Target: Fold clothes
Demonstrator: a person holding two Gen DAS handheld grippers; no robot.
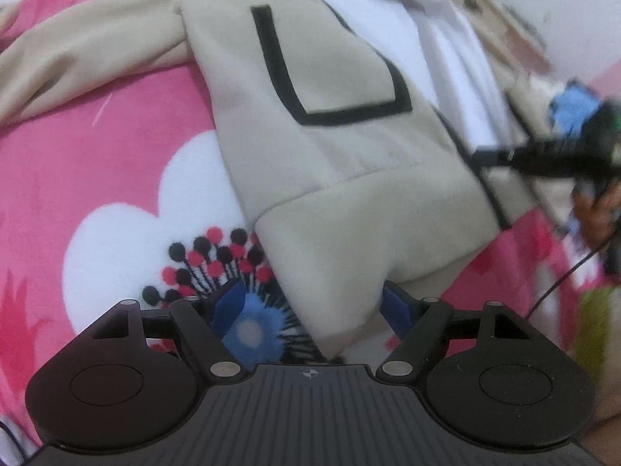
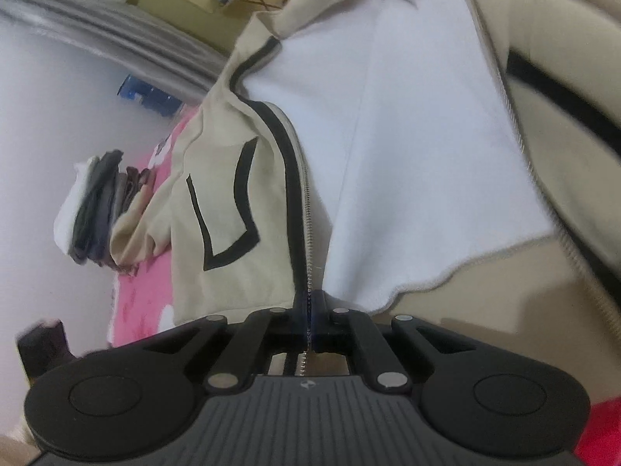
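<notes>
My matt black plastic left tongs [image 1: 315, 303] straddle the soft, fleecy beige cloth jacket [image 1: 349, 163]; its lining looks smooth white. The pink flowered bed blanket [image 1: 97, 163] looks plush.

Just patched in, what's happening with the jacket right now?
A person with two handheld grippers is working on a beige zip jacket with black trim, spread open on a pink floral blanket. The right gripper is shut on the jacket's zipper edge, with the white lining exposed. The left gripper is open, with the hem corner lying between its fingers. No fold is made yet. A stack of folded clothes lies at the blanket's far end.
</notes>
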